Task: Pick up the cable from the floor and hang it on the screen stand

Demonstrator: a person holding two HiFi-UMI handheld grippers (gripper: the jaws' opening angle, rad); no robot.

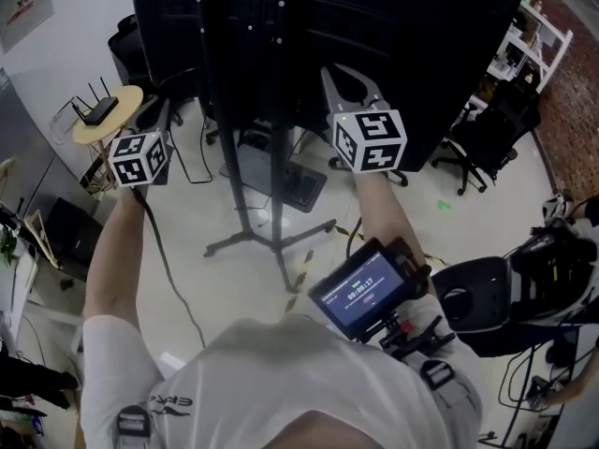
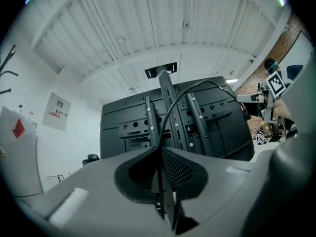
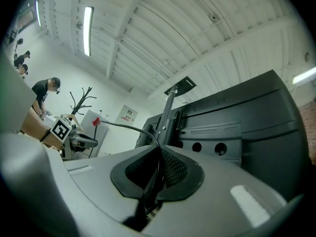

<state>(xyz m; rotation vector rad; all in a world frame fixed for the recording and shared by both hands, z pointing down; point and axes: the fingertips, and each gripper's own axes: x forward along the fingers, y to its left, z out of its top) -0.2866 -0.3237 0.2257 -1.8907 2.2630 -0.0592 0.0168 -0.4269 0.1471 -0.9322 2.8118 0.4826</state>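
Observation:
A thin black cable (image 2: 190,89) runs between my two grippers, both raised behind the big black screen (image 1: 374,26) on its wheeled stand (image 1: 245,157). In the left gripper view my left gripper (image 2: 160,149) is shut on the cable, which arcs up and right across the stand's mounting rails (image 2: 170,100) towards the right gripper's marker cube (image 2: 276,84). In the right gripper view my right gripper (image 3: 159,152) is shut on the cable (image 3: 126,128), which leads left to the other gripper. In the head view the right gripper (image 1: 348,75) is against the screen's back; the left gripper's jaws are hidden past its cube (image 1: 140,157).
The stand's legs (image 1: 271,241) spread over the floor ahead of me. A round wooden table with a router (image 1: 108,112) stands at the left, office chairs (image 1: 491,124) and a white shelf (image 1: 538,36) at the right. A person (image 3: 47,90) stands far left in the right gripper view.

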